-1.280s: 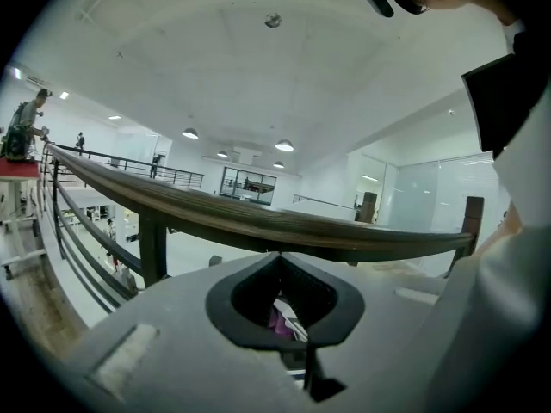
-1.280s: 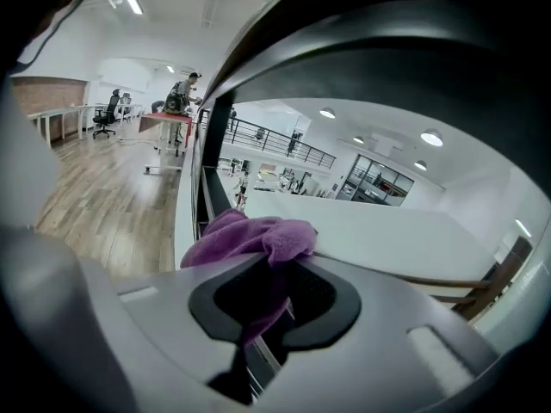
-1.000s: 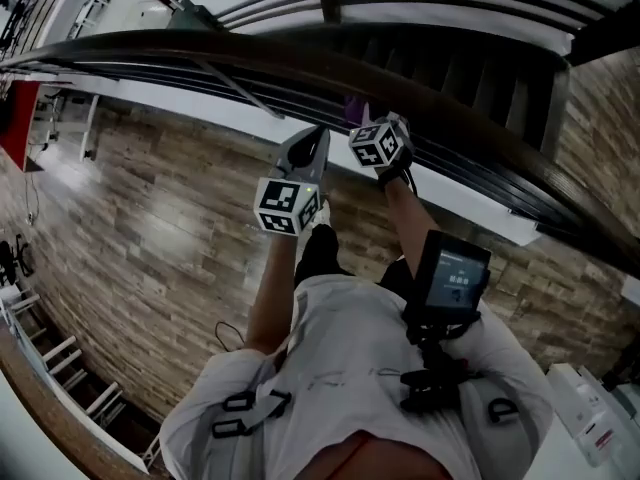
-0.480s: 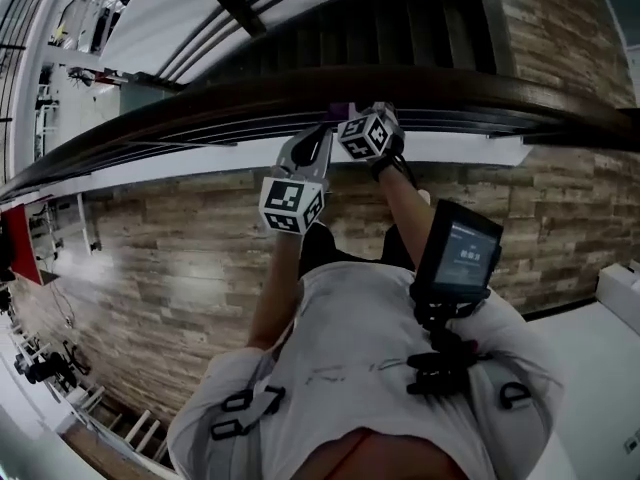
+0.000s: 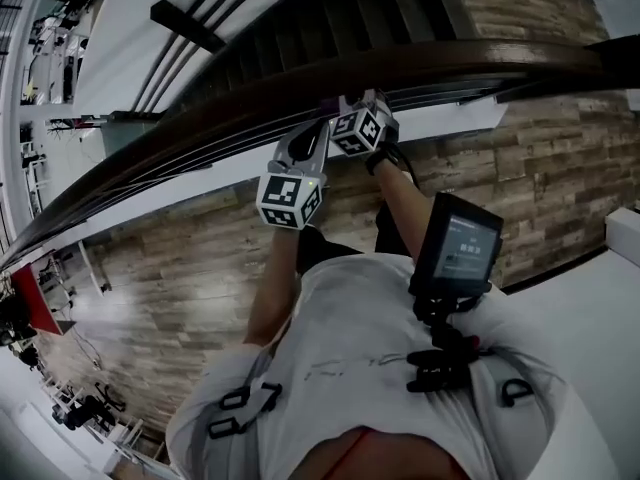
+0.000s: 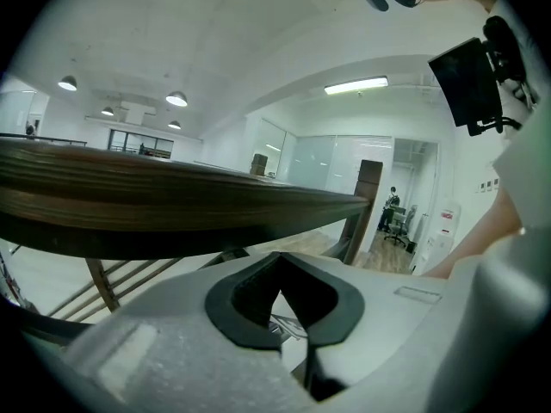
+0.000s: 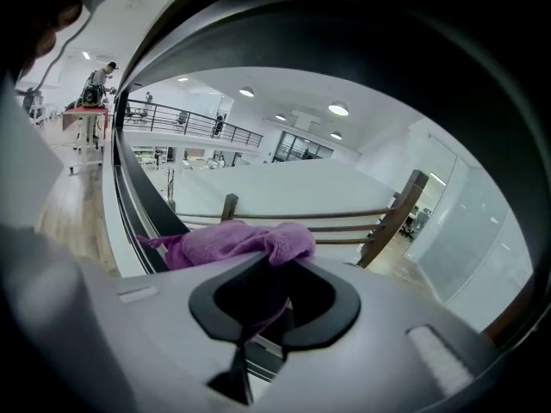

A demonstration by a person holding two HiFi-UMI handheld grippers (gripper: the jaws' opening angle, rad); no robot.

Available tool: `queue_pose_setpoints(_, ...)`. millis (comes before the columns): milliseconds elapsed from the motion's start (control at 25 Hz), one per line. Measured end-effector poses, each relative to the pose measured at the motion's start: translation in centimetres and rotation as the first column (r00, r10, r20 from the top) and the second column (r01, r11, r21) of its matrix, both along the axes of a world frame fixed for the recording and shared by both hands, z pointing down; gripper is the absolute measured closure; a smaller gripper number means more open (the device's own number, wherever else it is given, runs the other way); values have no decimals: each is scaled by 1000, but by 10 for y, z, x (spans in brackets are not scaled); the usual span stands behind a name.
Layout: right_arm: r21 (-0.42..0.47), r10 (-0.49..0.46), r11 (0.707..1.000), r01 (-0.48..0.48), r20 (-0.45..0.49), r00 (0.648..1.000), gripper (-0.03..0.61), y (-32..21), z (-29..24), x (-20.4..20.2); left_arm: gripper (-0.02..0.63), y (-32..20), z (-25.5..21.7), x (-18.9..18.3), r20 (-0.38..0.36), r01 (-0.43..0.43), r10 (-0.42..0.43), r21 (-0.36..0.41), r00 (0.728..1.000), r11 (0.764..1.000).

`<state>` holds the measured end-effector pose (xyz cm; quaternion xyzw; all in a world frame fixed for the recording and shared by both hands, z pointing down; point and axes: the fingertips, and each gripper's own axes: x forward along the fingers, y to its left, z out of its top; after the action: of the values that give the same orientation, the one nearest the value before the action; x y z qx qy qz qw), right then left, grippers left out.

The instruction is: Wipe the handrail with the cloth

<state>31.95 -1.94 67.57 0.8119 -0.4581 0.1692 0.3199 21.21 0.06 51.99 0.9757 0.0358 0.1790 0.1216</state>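
Note:
A dark wooden handrail (image 5: 200, 123) runs slantwise across the head view. My right gripper (image 5: 352, 106) is up against it, shut on a purple cloth (image 5: 336, 102) of which only a scrap shows there. In the right gripper view the cloth (image 7: 232, 241) bunches out of the shut gripper (image 7: 274, 292) beside the rail (image 7: 142, 200). My left gripper (image 5: 316, 130) sits just left of the right one, under the rail. In its own view this gripper (image 6: 280, 282) is shut with nothing in it, and the handrail (image 6: 172, 200) passes close above.
Behind the rail a stairwell with dark steps (image 5: 330, 23) drops away. A wood-plank floor (image 5: 160, 258) lies below me. A newel post (image 6: 362, 205) ends the rail. A dark device (image 5: 455, 253) hangs on my chest harness.
The head view has swung, so the rail now slants the other way. Both grippers stay together at the rail, and the right one still holds the cloth.

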Motion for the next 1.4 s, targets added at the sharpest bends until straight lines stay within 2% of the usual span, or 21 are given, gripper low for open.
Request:
queue_pose_setpoints(400,10,172,985,-171,-58,983,528,111,-3,95,614,77,16,69,2,-132,132,-25,991,991)
queue_pose_setpoints(640,27,323,946,-322,-91,942,528,199,-3,174,614,133,24,120,-15,-210,210,-42,978,977)
queue_pose_setpoints(880,31,476,879,-476,-115,872,528,304,-5,262,614,193,32,175,-32,-274,272,-67,962,959)
queue_pose_setpoints(1080,19,542,837,-546,-166,824,528,368,-10,314,614,235,33,207,-45,-332,330,-66,943,941)
queue_pose_setpoints(1200,11,597,794,-607,-196,778,528,402,-11,334,614,253,30,209,-58,-348,345,-67,937,935)
queue_pose_setpoints(1280,16,650,750,-661,-197,734,528,426,-15,339,614,258,27,201,-75,-349,344,-59,936,935)
queue_pose_setpoints(1360,39,699,710,-703,-165,696,528,436,-20,335,614,250,27,189,-87,-330,325,-53,942,943)
queue_pose_setpoints(1400,58,708,704,-707,-135,694,528,431,-22,326,614,240,29,181,-90,-310,305,-54,948,949)
